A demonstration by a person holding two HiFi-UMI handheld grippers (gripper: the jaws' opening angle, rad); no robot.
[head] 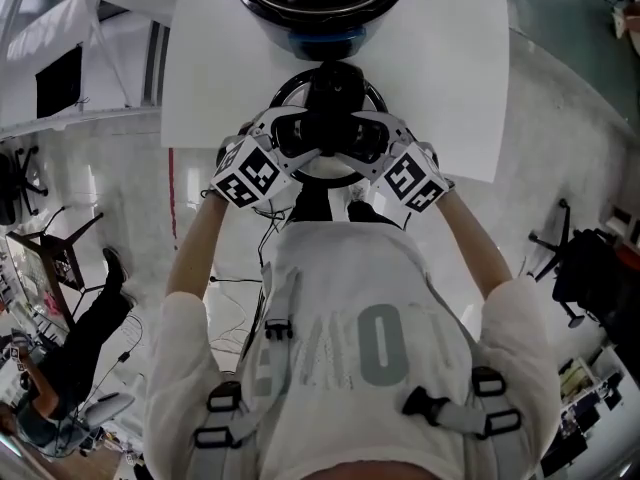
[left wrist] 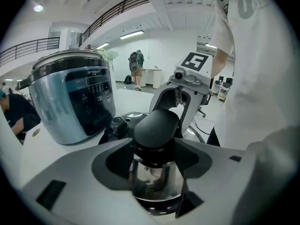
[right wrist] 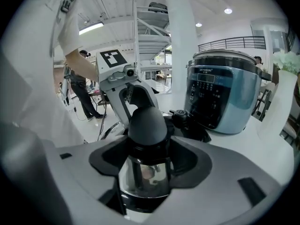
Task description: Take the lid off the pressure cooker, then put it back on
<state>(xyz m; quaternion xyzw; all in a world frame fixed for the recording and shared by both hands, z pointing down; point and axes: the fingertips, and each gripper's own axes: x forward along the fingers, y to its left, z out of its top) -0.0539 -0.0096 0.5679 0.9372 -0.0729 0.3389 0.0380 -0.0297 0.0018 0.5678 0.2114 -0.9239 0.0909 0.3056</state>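
Item: electric pressure cooker [head: 320,3], blue-grey body with a dark control panel, standing at the far edge of a white desk [head: 450,88], centred; it is uncovered, with the steel rim and dark inside of the pot exposed. Item: lid [head: 373,94], round with a bright metal rim, lying on the desk just in front of the cooker toward the near edge, apart from the body. A black valve housing sits on the side of the lid facing the cooker. Lid knob [left wrist: 157,128], black and domed on a polished steel neck, upright at the lid's centre. Left gripper [left wrist: 154,170]: grey jaws with dark pads, clamped from the left on the neck under the knob. Right gripper [right wrist: 145,170]: same build, clamped on the same knob from the right, so the two meet nose to nose over the lid. Marker cubes [head: 248,173] on both grippers face up toward the head camera. Both point downward at a slant. Operator: white shirt, grey harness straps, forearms reaching over the near edge of the desk.
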